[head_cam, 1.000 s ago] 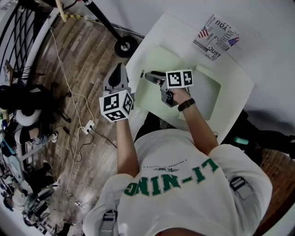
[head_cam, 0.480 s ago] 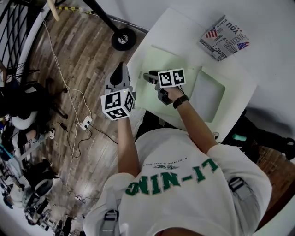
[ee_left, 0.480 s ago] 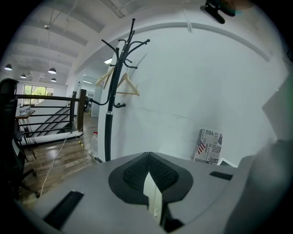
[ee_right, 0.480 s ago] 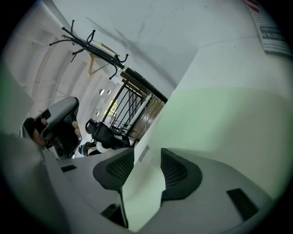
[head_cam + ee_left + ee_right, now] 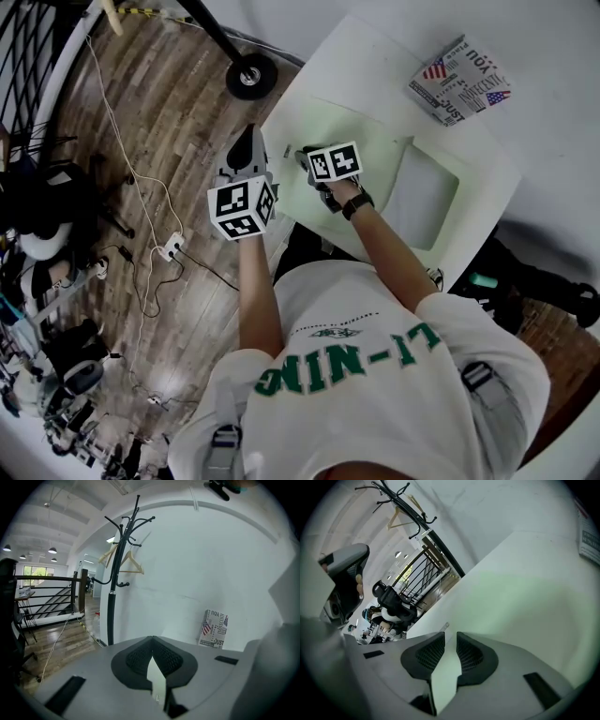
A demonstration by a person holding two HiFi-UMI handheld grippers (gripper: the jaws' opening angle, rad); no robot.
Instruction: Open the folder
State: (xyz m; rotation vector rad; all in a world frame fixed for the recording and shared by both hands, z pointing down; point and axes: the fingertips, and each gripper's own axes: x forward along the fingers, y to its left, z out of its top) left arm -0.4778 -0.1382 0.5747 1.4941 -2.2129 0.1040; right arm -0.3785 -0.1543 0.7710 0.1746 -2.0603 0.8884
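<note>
White table [image 5: 375, 56], right gripper [image 5: 450, 638] tilted down over folder [image 5: 375, 159], fingers just narrowing, empty gap, left gripper [image 5: 152, 639] fingers together.

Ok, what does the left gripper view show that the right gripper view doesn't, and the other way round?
Only the left gripper view: the left gripper head-on, tips together, nothing between, and a white cable on the floor. Only the right gripper view: the pale green folder on the white table, under the right gripper, whose jaws have just been closing, a gap between them, nothing in it. Both: the coat stand, the railing and the printed box by the wall.
</note>
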